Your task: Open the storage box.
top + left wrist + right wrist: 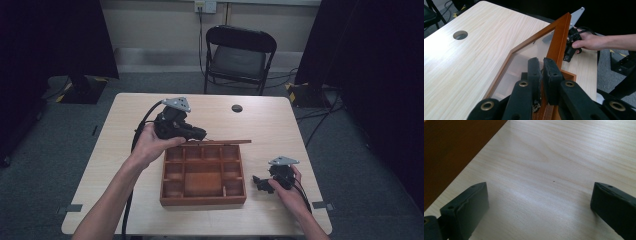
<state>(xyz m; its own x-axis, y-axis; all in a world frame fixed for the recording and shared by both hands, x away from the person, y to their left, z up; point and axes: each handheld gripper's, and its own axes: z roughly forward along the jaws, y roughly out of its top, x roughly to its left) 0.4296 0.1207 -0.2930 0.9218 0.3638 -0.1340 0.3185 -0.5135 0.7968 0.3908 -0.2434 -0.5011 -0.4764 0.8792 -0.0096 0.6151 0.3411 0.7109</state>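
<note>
– Right gripper (263, 184)?
– Lower right of the high view, jaws spread wide over bare bench (270, 125), beside the wooden box (202, 200).
– Left gripper (200, 134)?
– Farther back, jaws clamped on the box's glazed lid (556, 47), raised at centre.

bare forearms, no sleeves; black left hand-held gripper (200, 134) (grey three-cornered plate, black cable, brass-ringed screws).
</note>
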